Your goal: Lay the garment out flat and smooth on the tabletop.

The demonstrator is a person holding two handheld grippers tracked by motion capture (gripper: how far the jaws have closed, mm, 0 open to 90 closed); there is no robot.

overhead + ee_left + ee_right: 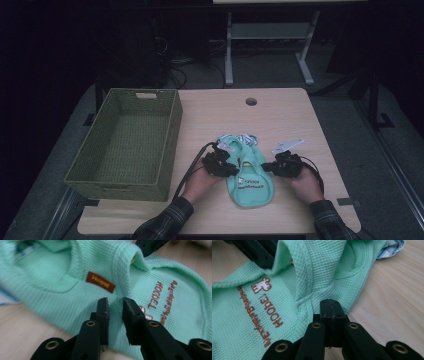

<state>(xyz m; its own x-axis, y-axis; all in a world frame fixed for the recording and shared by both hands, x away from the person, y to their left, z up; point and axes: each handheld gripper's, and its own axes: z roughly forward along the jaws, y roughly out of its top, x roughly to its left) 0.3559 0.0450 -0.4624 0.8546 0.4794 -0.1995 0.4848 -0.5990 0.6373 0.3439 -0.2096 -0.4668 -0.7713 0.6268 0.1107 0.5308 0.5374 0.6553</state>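
A mint-green knit garment point(250, 176) with brown lettering lies flat on the wooden table point(280, 115) between my two hands. My left gripper point(231, 168) is at its left side. In the left gripper view its jaws point(115, 304) stand a little apart over the cloth just below a brown label point(100, 285), and nothing is pinched between them. My right gripper point(268, 167) is at the garment's right edge. Its jaws point(329, 304) are pressed together where creases in the green garment point(249, 327) run into them, so a fold of cloth is caught.
A green woven basket point(172, 130) stands empty on the table's left side. A white patterned cloth point(240, 137) pokes out from under the garment's far end. A round cable hole point(251, 101) is near the table's far edge. Bare wood lies to the right.
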